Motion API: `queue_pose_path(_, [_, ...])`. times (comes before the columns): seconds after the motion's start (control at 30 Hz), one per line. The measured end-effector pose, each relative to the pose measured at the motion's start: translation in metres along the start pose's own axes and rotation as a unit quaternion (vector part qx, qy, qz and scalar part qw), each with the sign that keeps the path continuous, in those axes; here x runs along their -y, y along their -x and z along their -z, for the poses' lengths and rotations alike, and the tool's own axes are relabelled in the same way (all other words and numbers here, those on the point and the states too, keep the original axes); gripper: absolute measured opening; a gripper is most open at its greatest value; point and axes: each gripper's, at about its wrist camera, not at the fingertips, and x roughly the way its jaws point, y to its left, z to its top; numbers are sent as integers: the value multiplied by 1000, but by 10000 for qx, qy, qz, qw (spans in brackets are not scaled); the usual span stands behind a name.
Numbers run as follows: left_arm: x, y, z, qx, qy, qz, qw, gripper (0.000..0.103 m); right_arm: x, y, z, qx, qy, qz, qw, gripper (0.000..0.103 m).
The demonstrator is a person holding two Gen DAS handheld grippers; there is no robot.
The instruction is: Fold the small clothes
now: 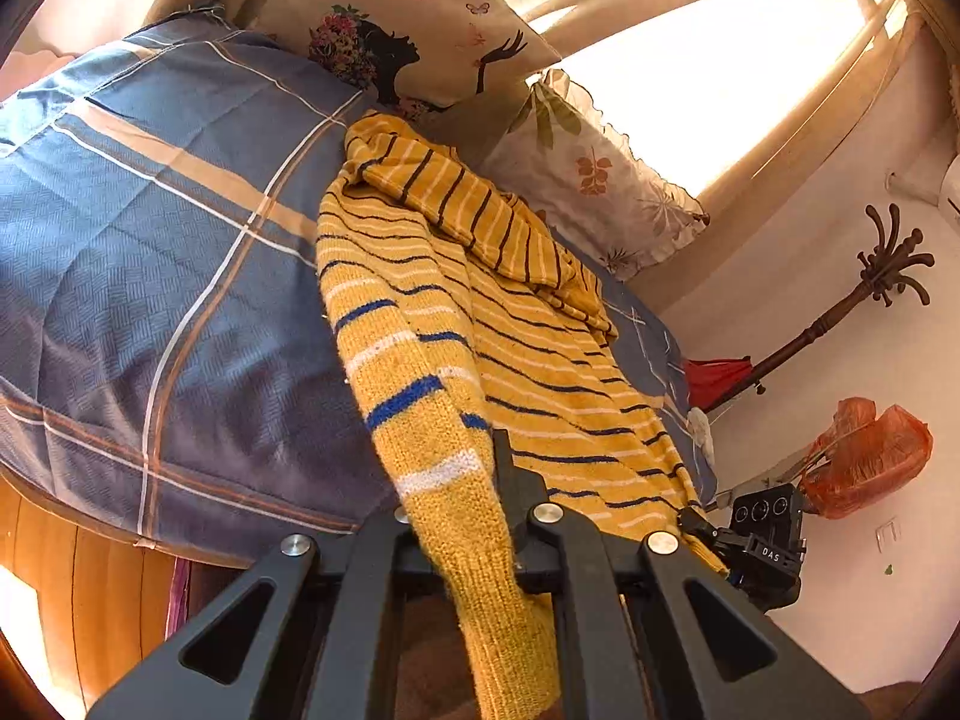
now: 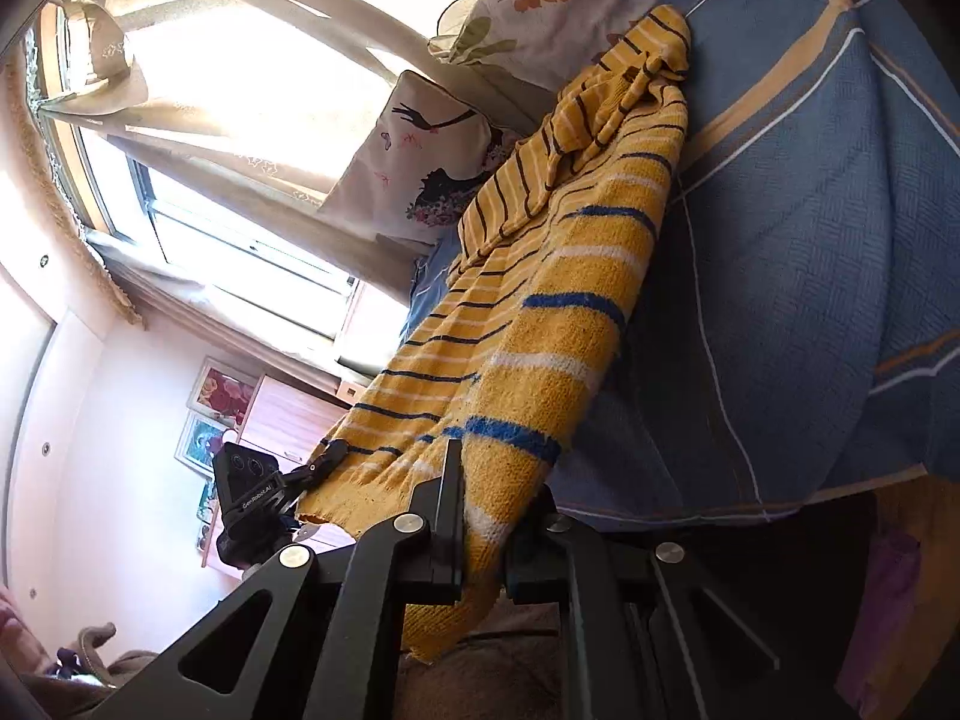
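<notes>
1. The yellow striped sweater lies stretched over the bed, running from the bottom centre of the left wrist view up to the pillows at upper centre. Its far part is bunched and already turned over on itself near the top. In the right wrist view the same garment runs from bottom centre toward the upper right.

2. The left gripper is clamped on knit at the near edge of the sweater; a broad-striped strip of it passes between the fingers and hangs down at the bottom of the frame.

3. The right gripper likewise pinches the near edge, with fabric trailing below its fingers at bottom centre. Each gripper shows in the other's view, at the lower right and lower left respectively, both at the same near hem, set apart from one another.

4. The step in hand looks like the lift before a fold: both near corners are taken, the far end rests on the blue plaid bedspread.

5. The next move probably calls for carrying both corners together toward the bunched far end, level with each other so the fold line stays straight, then letting go once the knit lies flat.

6. Beyond the sweater, a pillow with a woman's silhouette and a leaf-print pillow stand at the head, under a bright window; a coat stand sits at the right edge.
</notes>
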Motion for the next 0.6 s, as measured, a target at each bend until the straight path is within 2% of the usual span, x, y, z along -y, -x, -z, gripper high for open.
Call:
queue_pose_path(0.13, [-6,-8,2,-119,59,-93,9999,6,6,-3,1,-7,-158,57,9999,10])
queue_pose_path(0.3, [-5,-2,-12,98,-24,-101,9999,6,2,-6,-14,15,-137,-69,9999,10])
queue_pose_path(0.5, [1,-12,-58,339,-246,-123,9990,7,-15,-19,-57,94,87,-151,9998,11])
queue_pose_path(0.6, [7,-29,-88,454,-404,-205,9979,7,-24,-30,-91,213,288,25,9994,11])
